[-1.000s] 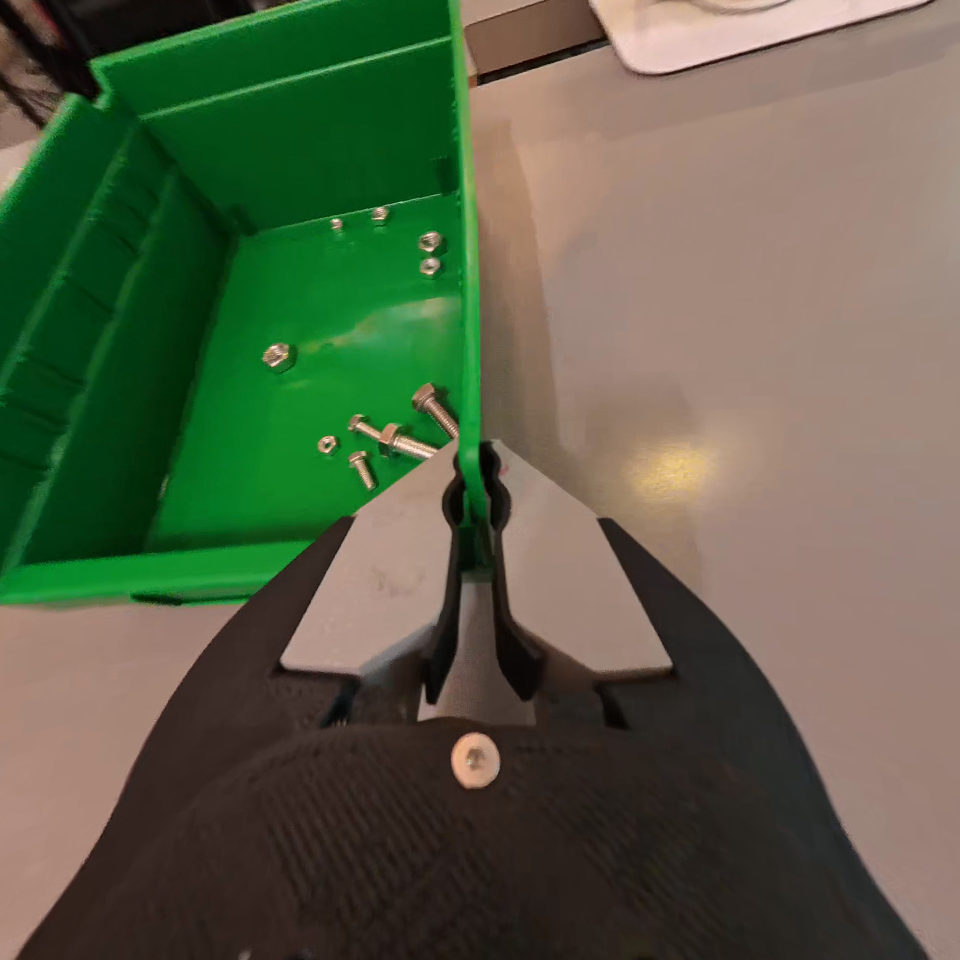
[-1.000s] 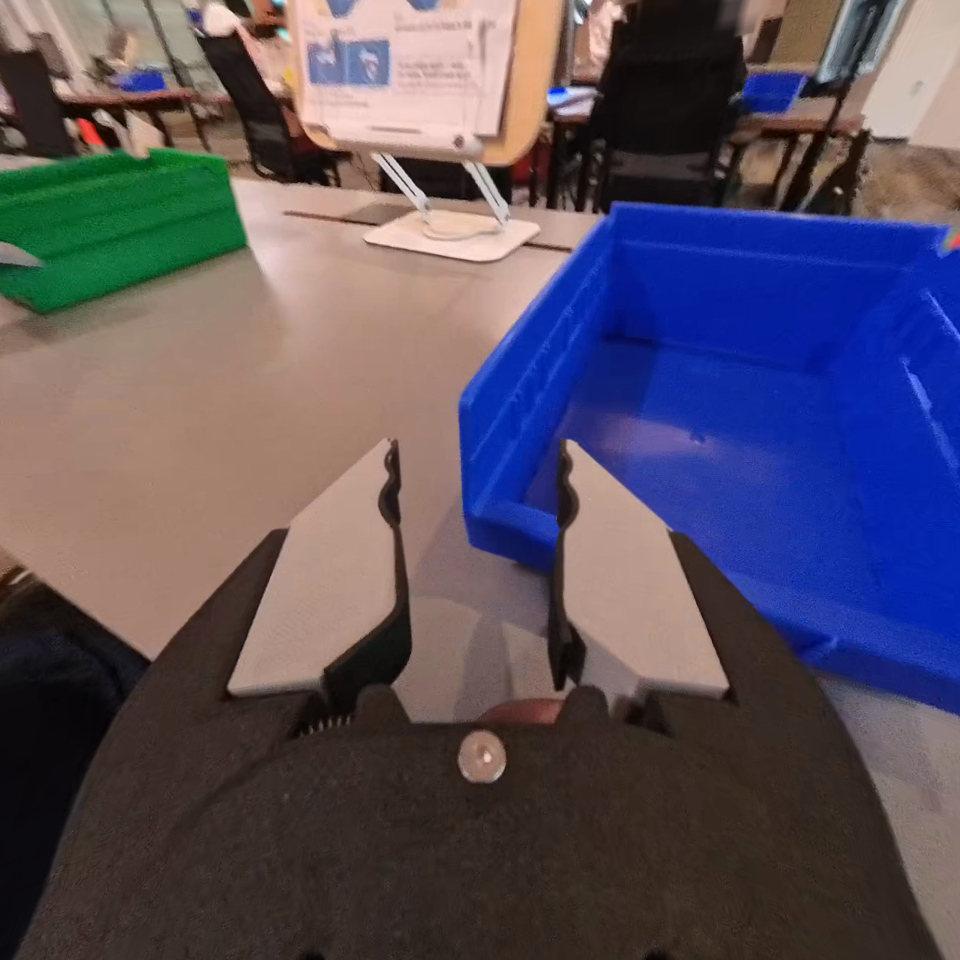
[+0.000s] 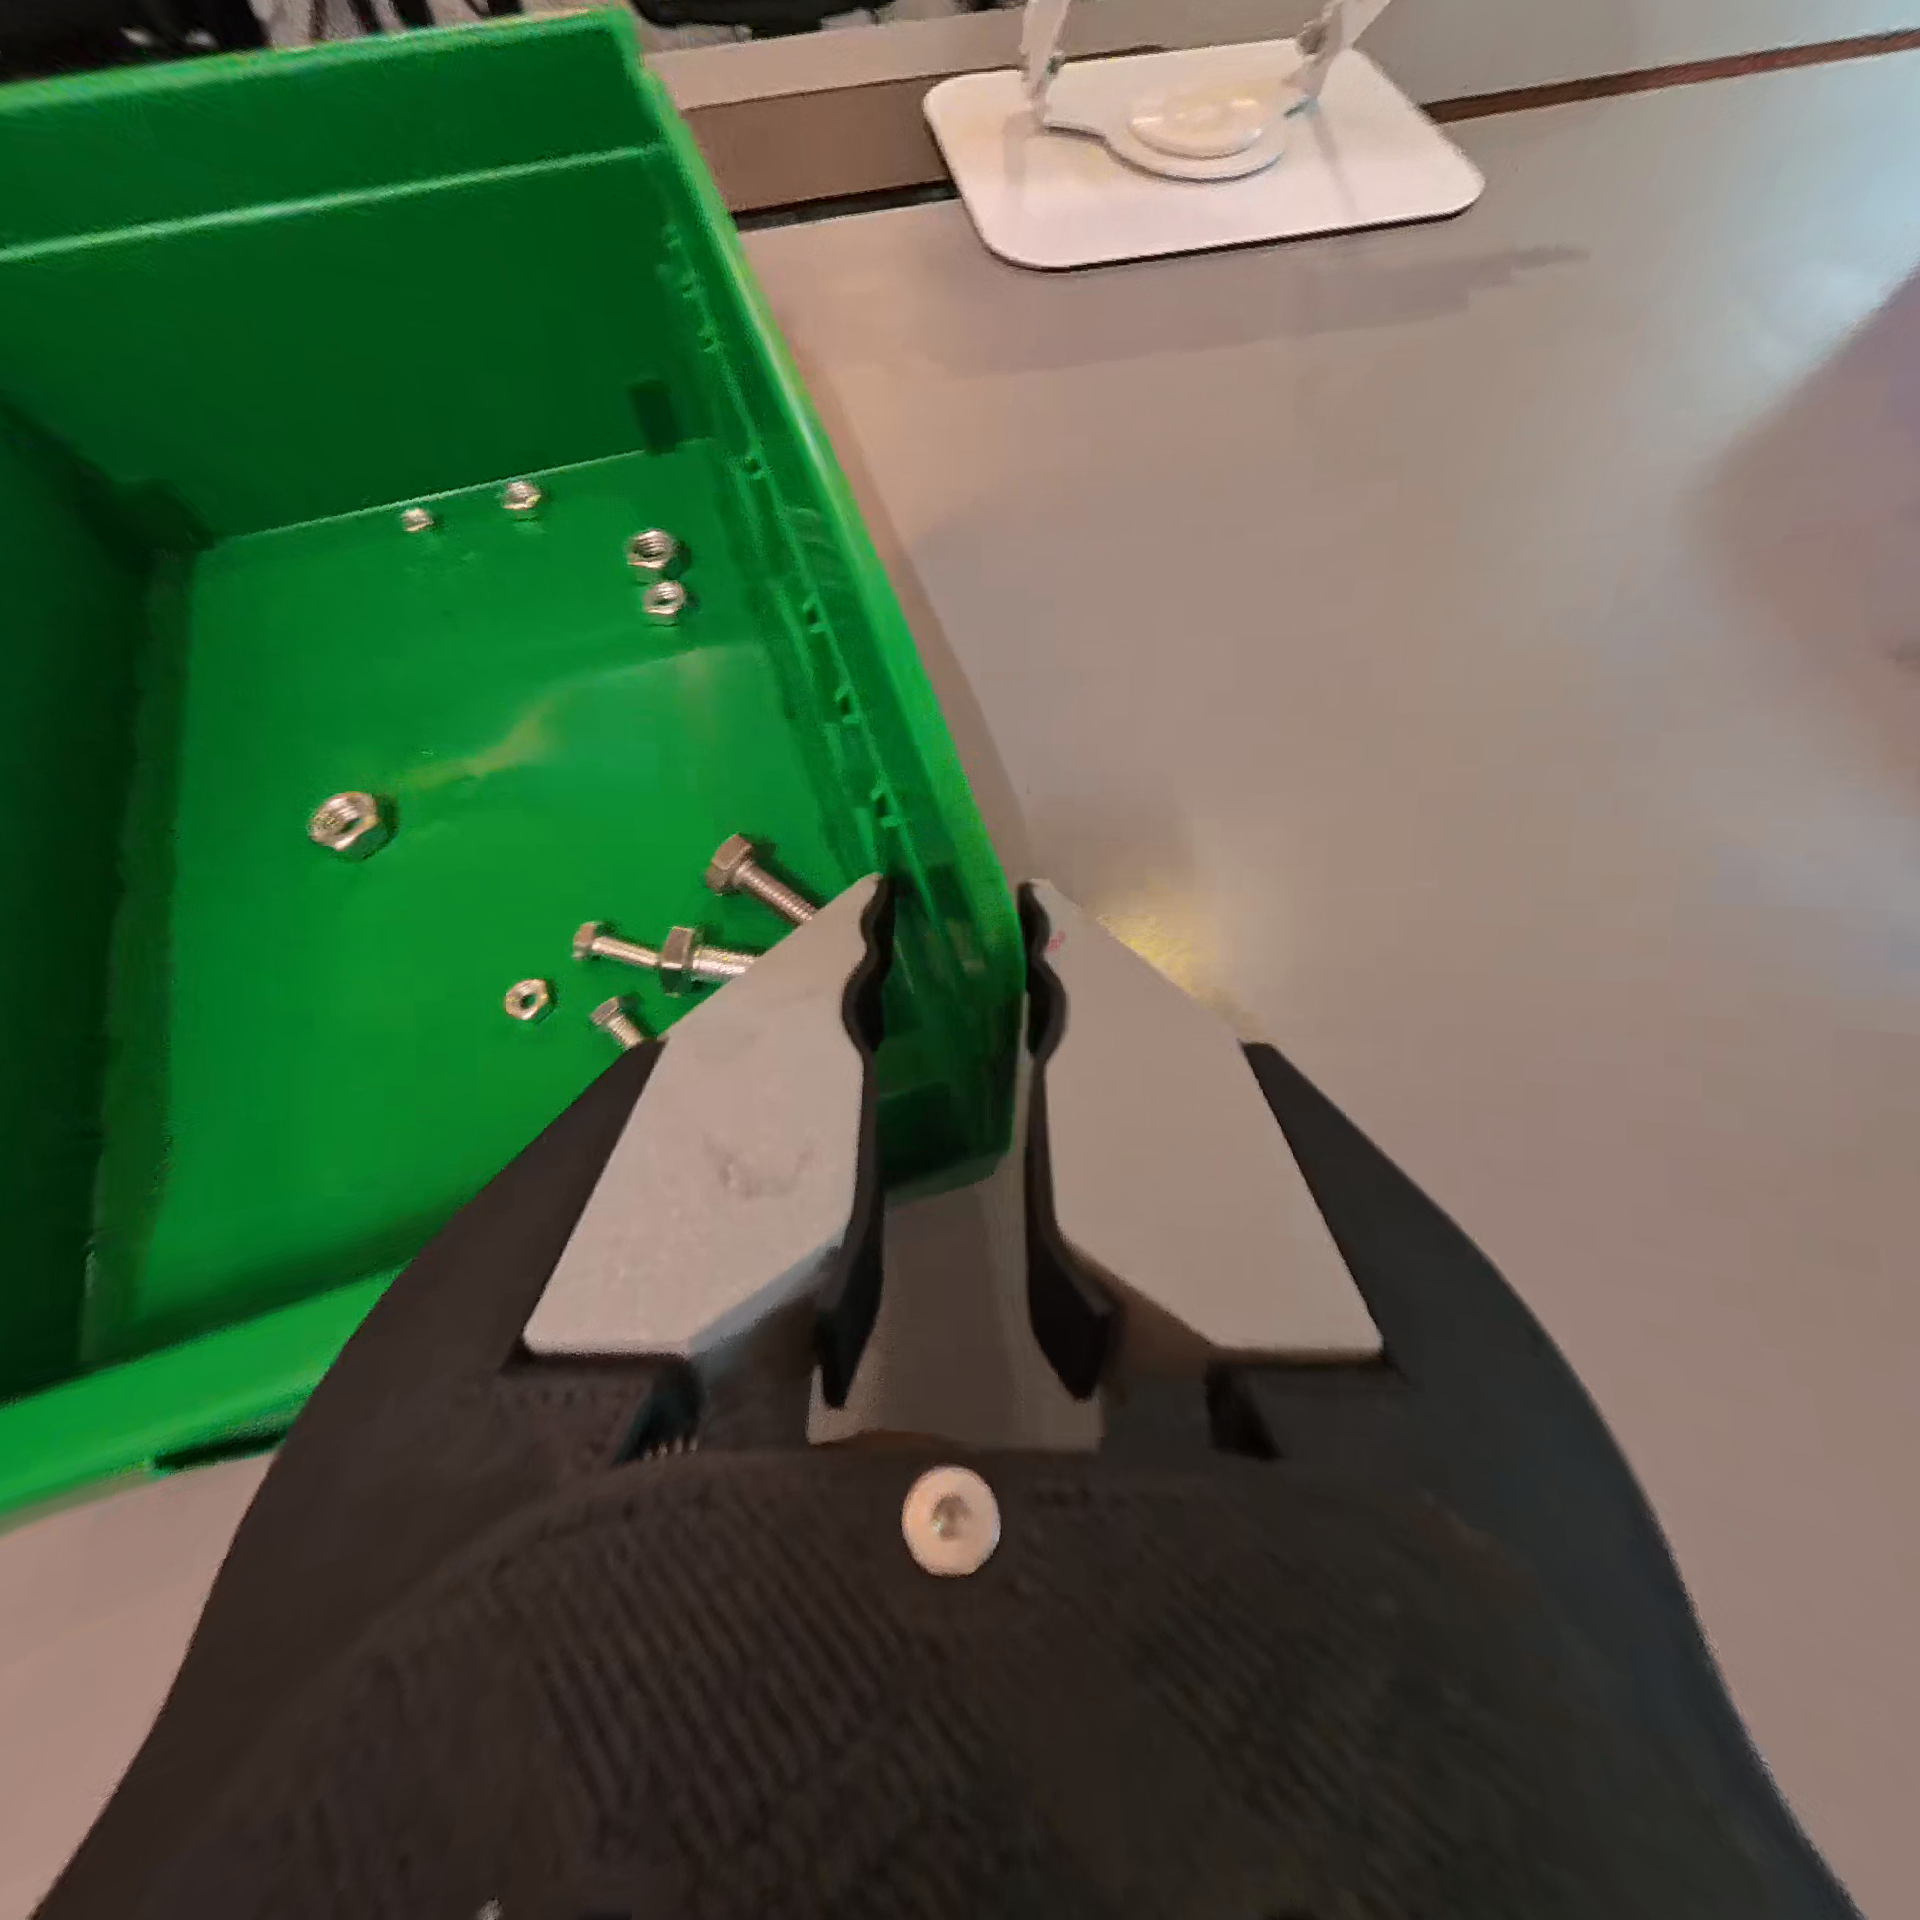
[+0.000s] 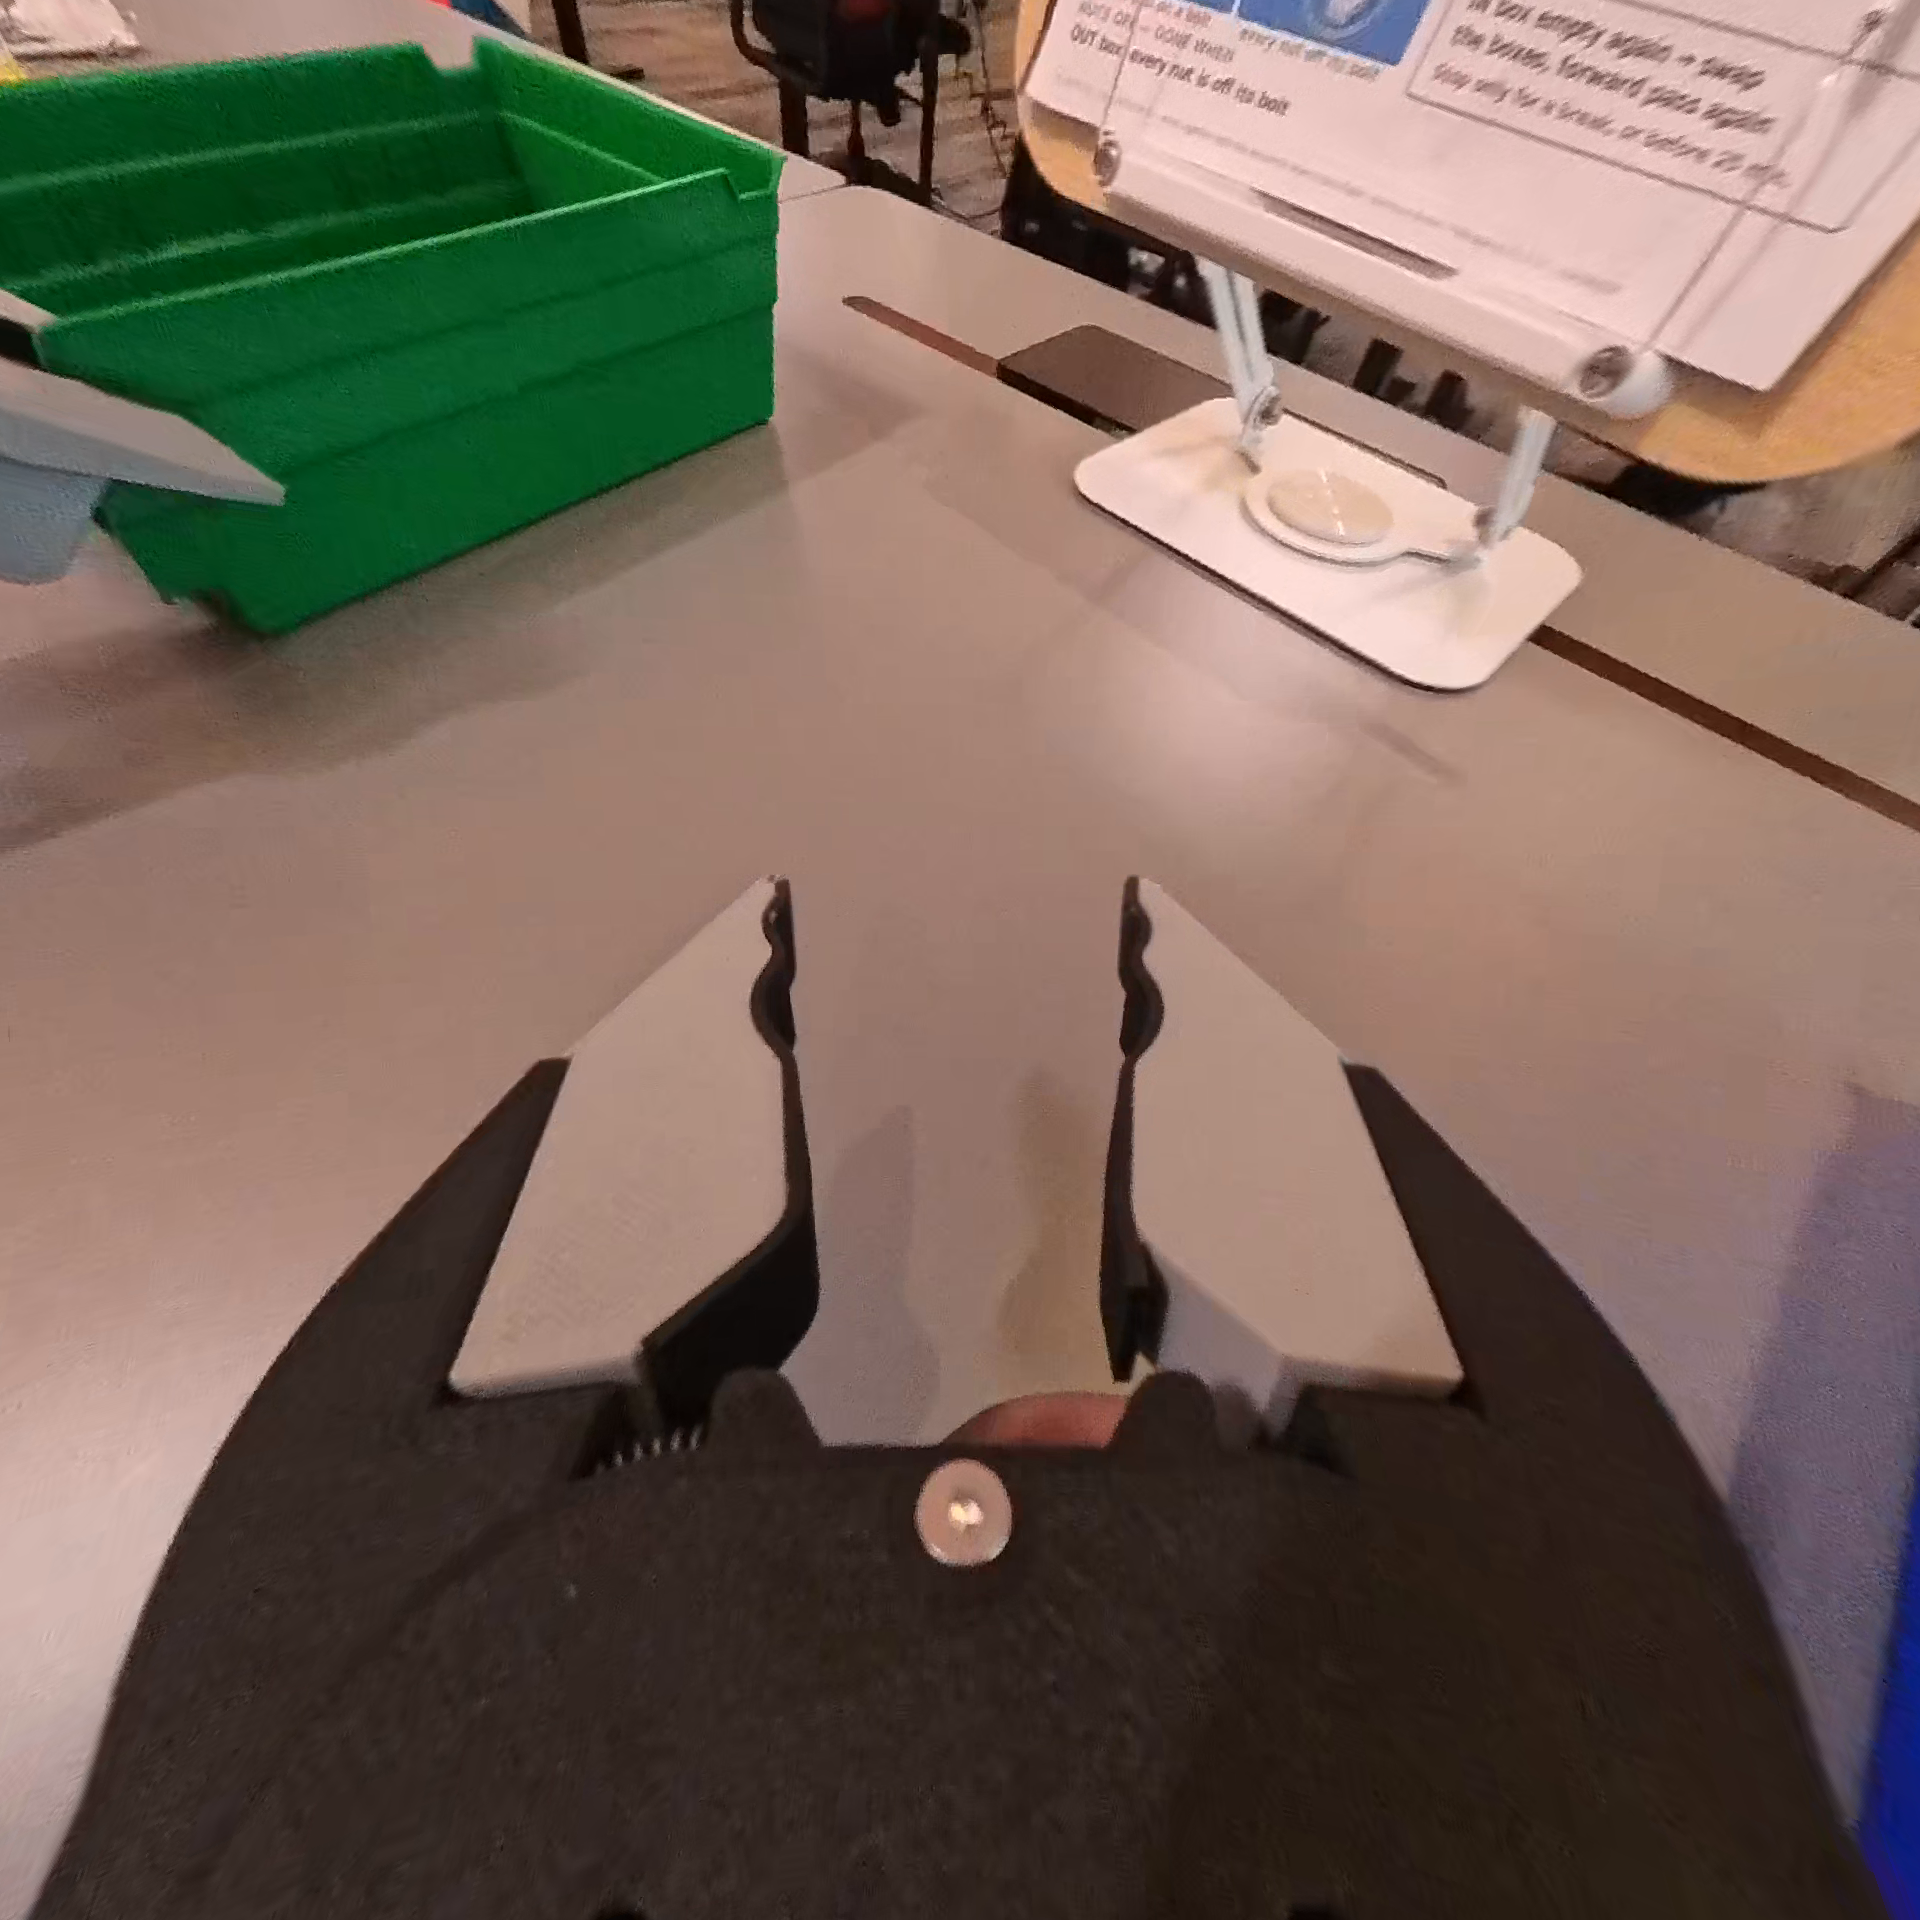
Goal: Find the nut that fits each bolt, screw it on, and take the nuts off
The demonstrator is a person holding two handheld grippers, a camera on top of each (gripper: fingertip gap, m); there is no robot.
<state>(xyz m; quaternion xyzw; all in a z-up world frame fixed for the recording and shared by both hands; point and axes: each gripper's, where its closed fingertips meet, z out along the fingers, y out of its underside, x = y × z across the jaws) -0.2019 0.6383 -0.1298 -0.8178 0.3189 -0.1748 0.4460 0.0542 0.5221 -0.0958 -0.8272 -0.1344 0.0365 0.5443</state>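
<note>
A green bin [image 3: 436, 343] sits on the grey counter [image 3: 1351, 644] and fills the upper left of the left wrist view. On its floor lie small metal parts. One big nut [image 3: 350, 823] rests alone left of the middle. Four smaller nuts [image 3: 652, 549] lie near the bin's far wall, two of them just beside each other. Lower down, near the bin's right wall, there is a bolt [image 3: 756, 880], then a bolt with a nut on it [image 3: 665, 953], a short bolt [image 3: 618, 1020] and one more little nut [image 3: 528, 1000] close by.

A white stand base [image 3: 1205, 156] sits on the counter at the top of the frame, right of the bin. In the right wrist view, at the upper right, it carries a board with paper sheets [image 4: 1455, 114]. A blurry blue edge [image 4: 1896, 1558] shows at the far lower right there.

The left hand-held gripper [image 3: 951, 914] has its fingers a little apart. The bin's right wall stands between them, so that wall is in the way of the bolts. I cannot tell if the fingers touch the wall.

The right hand-held gripper [image 4: 956, 894] is spread wide over bare counter and holds nothing. It is well apart from the green bin, which is at the upper left of its view.
</note>
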